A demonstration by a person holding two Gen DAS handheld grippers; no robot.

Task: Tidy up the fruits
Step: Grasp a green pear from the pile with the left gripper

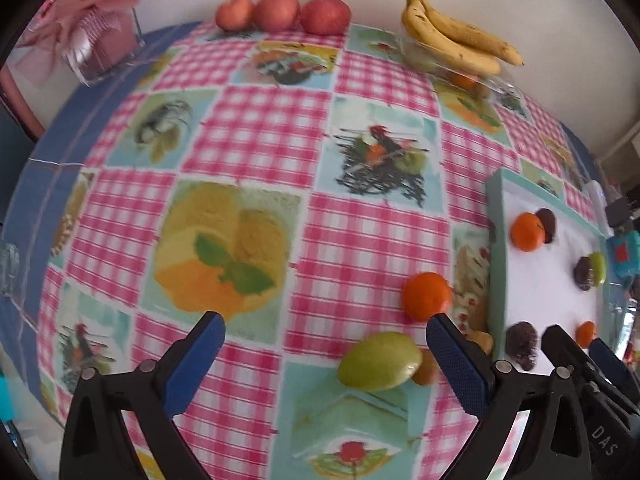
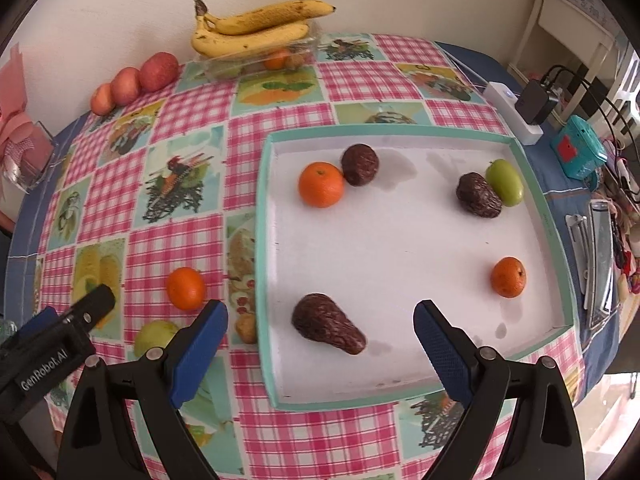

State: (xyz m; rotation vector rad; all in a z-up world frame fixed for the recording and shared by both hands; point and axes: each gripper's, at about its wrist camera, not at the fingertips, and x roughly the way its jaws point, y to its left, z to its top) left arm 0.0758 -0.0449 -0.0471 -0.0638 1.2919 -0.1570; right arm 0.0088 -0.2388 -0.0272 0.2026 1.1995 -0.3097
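Both grippers hung empty with jaws wide apart, the right gripper (image 2: pixel 320 330) over the near part of the tray (image 2: pixel 264 240), the left gripper (image 1: pixel 324 344) over the checked surface (image 1: pixel 260 132) just left of it. Three fruits lay outside the tray's left wall: a mandarin (image 1: pixel 426 297), a green fruit (image 1: pixel 379 361) nearer the left gripper, and a small brownish one (image 2: pixel 247 328) close against the wall. To my eye the green fruit was the likely next pick; the left jaws would do best to straddle it squarely, since it looked apt to roll toward the mandarin. Inside the tray sat two mandarins, three dark wrinkled fruits and a green one, leaving room mid-tray. Bananas (image 2: pixel 252 28) and apples (image 2: pixel 136 80) stood well beyond the tray, out of the way.
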